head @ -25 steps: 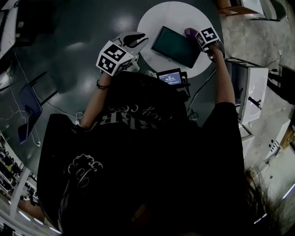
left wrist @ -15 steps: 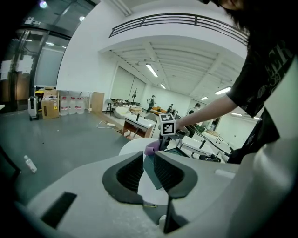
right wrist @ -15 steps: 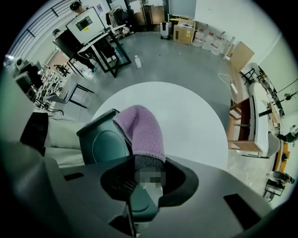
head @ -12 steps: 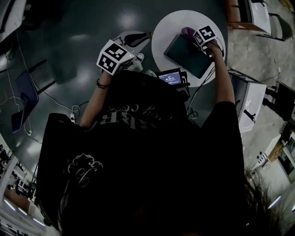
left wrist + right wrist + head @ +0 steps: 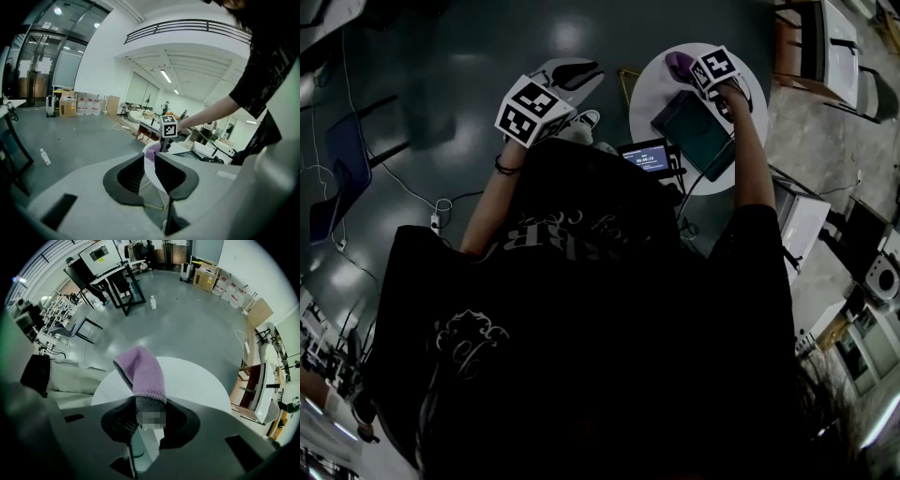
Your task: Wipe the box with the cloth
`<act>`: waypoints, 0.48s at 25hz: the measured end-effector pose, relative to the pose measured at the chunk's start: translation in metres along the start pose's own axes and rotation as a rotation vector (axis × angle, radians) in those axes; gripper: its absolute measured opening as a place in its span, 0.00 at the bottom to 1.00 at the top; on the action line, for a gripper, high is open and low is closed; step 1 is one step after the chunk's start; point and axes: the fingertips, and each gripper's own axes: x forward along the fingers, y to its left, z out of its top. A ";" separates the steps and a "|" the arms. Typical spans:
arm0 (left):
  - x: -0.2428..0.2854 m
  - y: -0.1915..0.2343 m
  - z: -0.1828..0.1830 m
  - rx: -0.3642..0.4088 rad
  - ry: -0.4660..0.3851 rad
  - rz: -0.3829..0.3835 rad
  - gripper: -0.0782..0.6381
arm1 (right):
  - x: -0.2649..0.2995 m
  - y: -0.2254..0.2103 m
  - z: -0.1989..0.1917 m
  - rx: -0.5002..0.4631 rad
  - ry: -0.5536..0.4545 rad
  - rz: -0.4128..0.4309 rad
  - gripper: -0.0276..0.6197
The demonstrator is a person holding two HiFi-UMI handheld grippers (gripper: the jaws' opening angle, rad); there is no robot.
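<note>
While the right gripper [image 5: 149,409] clamps the purple cloth [image 5: 140,373] above the white table's [image 5: 201,380] far-left part, the box [image 5: 694,133] lies just nearer, long axis far-left to near-right. Left gripper [image 5: 149,169]: jaws slightly parted, empty, well left. Right hand closer.

A round white table [image 5: 654,92] stands on the glossy grey floor [image 5: 441,141]. A dark, flat box [image 5: 695,132] lies directly on the tabletop, toward 5 o'clock in the head view. Its far corner reaches the rim there, and the tabletop from 9 to 12 o'clock shows white.
</note>
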 end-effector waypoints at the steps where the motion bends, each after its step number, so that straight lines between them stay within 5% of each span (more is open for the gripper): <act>1: -0.003 0.002 0.000 -0.004 -0.005 0.008 0.20 | 0.000 0.003 0.004 -0.009 0.001 0.001 0.18; 12: -0.008 0.022 0.002 -0.035 -0.025 0.023 0.20 | 0.011 0.038 0.008 -0.103 0.091 0.047 0.18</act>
